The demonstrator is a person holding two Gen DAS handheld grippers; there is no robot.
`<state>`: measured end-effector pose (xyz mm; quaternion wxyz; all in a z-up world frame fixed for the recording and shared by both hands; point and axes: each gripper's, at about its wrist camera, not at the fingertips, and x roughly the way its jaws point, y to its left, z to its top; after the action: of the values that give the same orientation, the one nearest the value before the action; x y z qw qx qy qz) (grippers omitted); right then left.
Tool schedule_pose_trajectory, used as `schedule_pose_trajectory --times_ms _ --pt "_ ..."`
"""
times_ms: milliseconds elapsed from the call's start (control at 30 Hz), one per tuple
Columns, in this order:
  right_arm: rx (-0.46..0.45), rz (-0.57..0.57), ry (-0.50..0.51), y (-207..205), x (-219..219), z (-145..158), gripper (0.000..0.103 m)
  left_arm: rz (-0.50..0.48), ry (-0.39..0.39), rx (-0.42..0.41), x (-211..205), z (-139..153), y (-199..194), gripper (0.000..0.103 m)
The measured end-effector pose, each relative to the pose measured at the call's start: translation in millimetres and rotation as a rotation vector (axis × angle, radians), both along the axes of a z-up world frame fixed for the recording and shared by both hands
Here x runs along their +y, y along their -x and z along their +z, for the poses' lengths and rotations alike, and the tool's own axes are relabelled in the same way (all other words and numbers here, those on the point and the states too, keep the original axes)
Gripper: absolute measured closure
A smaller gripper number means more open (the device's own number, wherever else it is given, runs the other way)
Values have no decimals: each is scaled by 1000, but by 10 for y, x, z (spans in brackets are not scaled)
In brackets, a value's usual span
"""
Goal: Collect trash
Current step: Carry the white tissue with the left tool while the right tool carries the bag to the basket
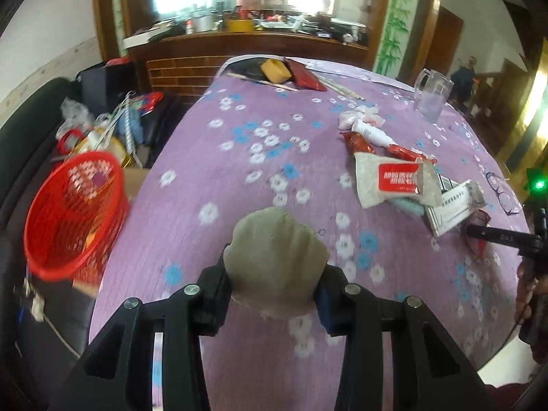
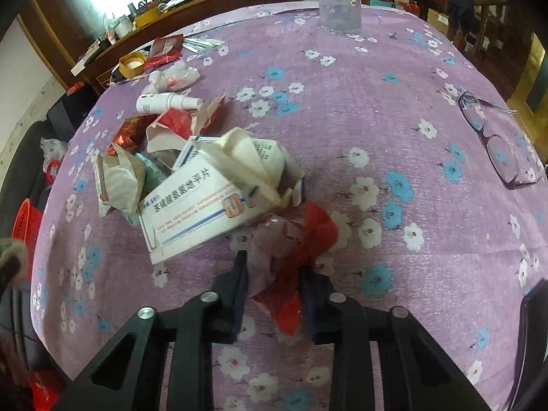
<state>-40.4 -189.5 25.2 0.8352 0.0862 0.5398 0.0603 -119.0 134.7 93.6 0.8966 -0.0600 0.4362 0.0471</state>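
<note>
Carrying the load well here means taking the left gripper [image 1: 274,294] leftwards off the table edge until it hangs squarely over the mouth of the round red plastic mesh basket [image 1: 73,219], and only then letting go, since a wad this light could drift and catch the rim. The left gripper's fingers are clenched on a crumpled grey-beige wad of paper [image 1: 275,260], held above the near part of the purple flowered tablecloth [image 1: 239,157]; the basket stands low beside the table's left edge, well apart from the wad.

The right gripper [image 2: 274,291] has its fingers closed on a crumpled red and pinkish plastic wrapper [image 2: 291,246], which appears to rest on the cloth, touching the near edge of the white printed cardboard box [image 2: 191,212]. A straight upward lift should free it without dragging the box along (the wrapper looks thin and likely to tear or slip).

Further left and farther away the pile continues with torn grey paper packets [image 2: 120,178], red foil wrappers [image 2: 128,135] and a white plastic bottle [image 2: 164,102] lying on its side. The purple-framed spectacles [image 2: 493,144] at far right are probably not trash.
</note>
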Motion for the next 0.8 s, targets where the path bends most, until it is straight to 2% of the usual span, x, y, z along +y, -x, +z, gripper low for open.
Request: schedule_pose_trajectory --times_ms 167,267,400,500,800 --pt "10 78 -57 127 273 44 78 10 1 11 -103 -9 243 63" --pt "8 181 -99 227 533 101 78 -10 -3 3 -200 16 254 63" --pt "-37 301 -142 369 797 254 78 -44 -13 -15 -341 70 213 63" --pt "-67 343 -146 460 872 351 78 -76 -12 -23 -441 101 135 63" --pt "-77 301 -144 624 798 384 78 -182 -15 -39 -685 163 -48 63"
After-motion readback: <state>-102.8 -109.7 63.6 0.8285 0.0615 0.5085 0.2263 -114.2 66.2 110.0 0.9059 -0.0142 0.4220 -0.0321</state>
